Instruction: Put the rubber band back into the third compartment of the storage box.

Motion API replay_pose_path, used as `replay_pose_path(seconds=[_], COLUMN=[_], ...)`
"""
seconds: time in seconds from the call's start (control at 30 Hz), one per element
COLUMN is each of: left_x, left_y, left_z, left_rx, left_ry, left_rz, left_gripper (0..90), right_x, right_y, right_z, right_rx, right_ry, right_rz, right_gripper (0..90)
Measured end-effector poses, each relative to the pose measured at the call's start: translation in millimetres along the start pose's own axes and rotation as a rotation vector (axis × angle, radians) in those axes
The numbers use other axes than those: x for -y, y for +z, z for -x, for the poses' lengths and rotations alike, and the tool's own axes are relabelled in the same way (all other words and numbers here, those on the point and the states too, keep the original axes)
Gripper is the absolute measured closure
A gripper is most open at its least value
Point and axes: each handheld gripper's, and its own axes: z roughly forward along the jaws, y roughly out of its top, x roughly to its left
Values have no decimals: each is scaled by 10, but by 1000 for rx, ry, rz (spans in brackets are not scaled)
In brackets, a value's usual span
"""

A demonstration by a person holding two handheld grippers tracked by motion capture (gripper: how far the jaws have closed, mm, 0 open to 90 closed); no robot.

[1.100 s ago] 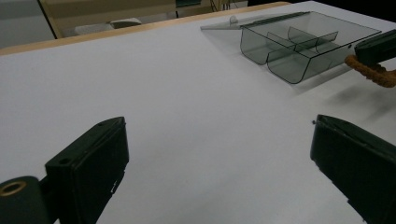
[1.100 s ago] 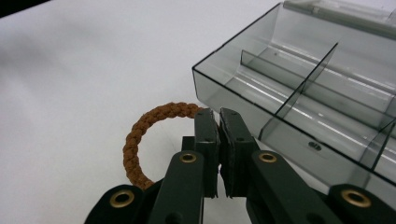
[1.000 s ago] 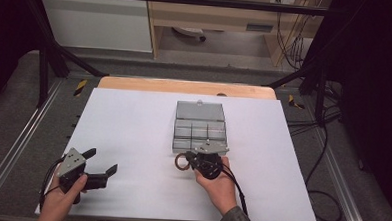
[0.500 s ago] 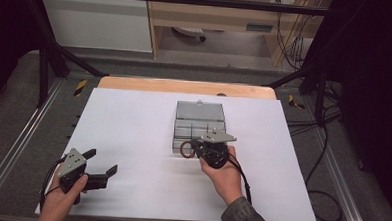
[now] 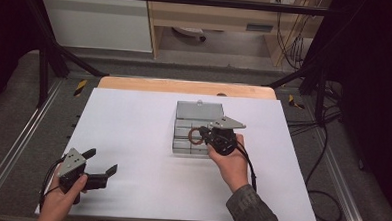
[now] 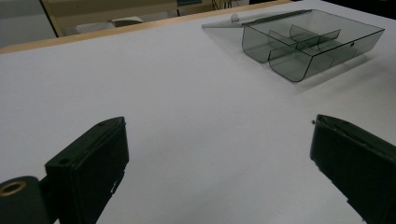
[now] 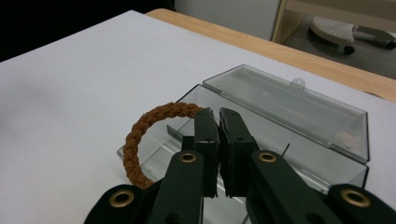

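A clear plastic compartment box point(image 5: 186, 121) lies in the middle of the white table, its lid point(image 7: 299, 107) folded open toward the far side. My right gripper point(image 5: 205, 136) hovers over the box's near half, shut on a brown braided ring point(image 5: 197, 136). In the right gripper view the ring point(image 7: 140, 135) sticks out to the left of the closed jaws, above the box's front compartments. My left gripper point(image 5: 101, 165) rests near the table's front left corner, open and holding nothing. The left gripper view has the box point(image 6: 308, 42) far off at upper right.
The white sheet point(image 5: 133, 128) covers the table, with a wooden strip point(image 5: 185, 86) at its far edge. Metal rails point(image 5: 17, 147) run along both sides. Cables point(image 5: 327, 146) hang at the right. A chair base point(image 7: 345, 28) stands on the floor beyond the table.
My right gripper has carried the brown ring from just in front of the box up and forward, over the box's near compartments. The left gripper has stayed put.
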Motion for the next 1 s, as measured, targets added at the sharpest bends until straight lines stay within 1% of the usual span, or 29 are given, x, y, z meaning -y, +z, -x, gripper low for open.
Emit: replay_pose_path(seconds=[0.1,0.23,0.47,0.57,1.0], left_x=[4,1,-1,-2,-3], left_y=[4,2,1,1,3], left_z=[0,-5,-1,-2,0], left_rx=[0,0,1,2,7], left_ry=[-3,-4,-3,-3,-1], left_rz=[1,1,1,2,0], left_gripper=[40,40,40,40,40], right_x=[-41,-101,-173,-190,-287], right_y=[-9,-22,-34,-38,1], right_z=[60,129,229,268,458], right_rx=[-4,15,36,43,85], right_ry=[4,-4,3,3,28], right_rz=[23,34,53,56,72], right_gripper=[867,867,867,867,867])
